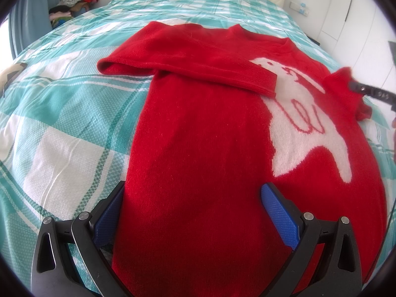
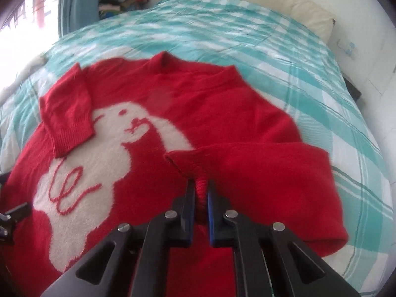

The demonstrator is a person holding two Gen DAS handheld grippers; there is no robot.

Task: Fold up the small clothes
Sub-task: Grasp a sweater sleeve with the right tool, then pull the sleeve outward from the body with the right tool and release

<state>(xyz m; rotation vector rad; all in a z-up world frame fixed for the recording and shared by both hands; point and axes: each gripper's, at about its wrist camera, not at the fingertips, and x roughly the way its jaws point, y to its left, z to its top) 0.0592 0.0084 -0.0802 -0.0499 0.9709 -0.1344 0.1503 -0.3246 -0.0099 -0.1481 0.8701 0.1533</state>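
Now the right gripper (image 2: 199,198) is clenched on a pinch of the right sleeve (image 2: 247,170) of the red sweater (image 1: 198,133), drawn over its front. Left gripper (image 1: 195,212) hangs released, straddling the sweater's folded left edge. Sweater lies flat on the checked bedspread (image 1: 61,113); soft, light knit, best taken at cuffs or hem.

sweater (image 1: 198,136) hem cut off below, far clothes pile (image 1: 74,0) indistinct
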